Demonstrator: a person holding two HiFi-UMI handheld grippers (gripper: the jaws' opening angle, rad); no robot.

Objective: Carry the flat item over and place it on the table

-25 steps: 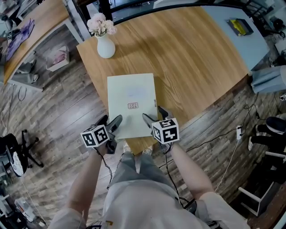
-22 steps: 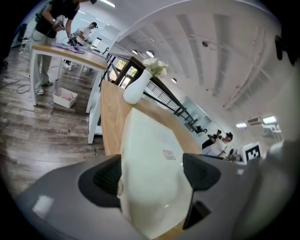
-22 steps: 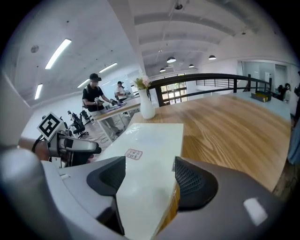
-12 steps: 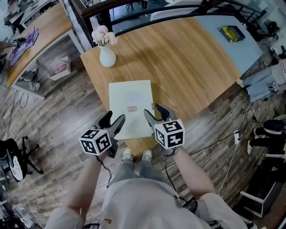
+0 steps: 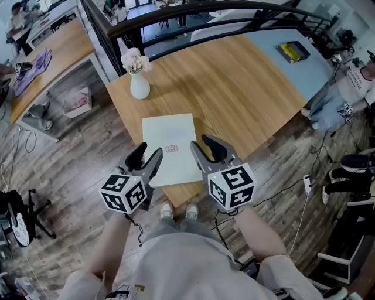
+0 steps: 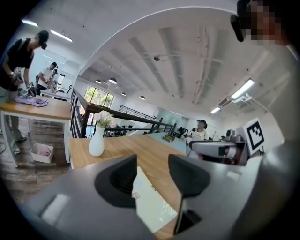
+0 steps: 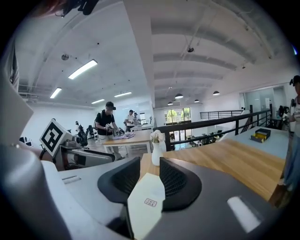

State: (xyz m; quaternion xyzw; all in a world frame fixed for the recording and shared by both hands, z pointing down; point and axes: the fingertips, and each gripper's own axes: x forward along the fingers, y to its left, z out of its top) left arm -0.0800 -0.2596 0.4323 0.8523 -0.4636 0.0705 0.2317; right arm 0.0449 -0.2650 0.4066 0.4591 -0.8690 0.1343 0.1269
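Both grippers have pulled back and up from the near end of the flat item since a second ago, when they sat wide open at its near corners. The left gripper (image 5: 147,157) and right gripper (image 5: 205,149) now hang above that end. Both sets of jaws are closing on air: the pale sheet shows through each gap, but no pad touches it.

The flat item (image 5: 170,146) has not shifted. It lies flat on the desk (image 5: 246,88) by the near corner, its near end close to the near edge and its left side close to the left edge. Judged from this, the placing is done and this is the retreat.

Edges: there is little margin at the near edge, so a bump toward the person could slide the sheet off.

Room: the floor side behind the grippers is free for backing out. To the right of the sheet is bare wood up to the far edge. The vase (image 5: 139,87) with flowers stands at the far left corner, well apart from the sheet. A yellow object (image 5: 291,51) lies far right on the adjoining blue surface, and the dark railing (image 5: 234,9) runs beyond it.
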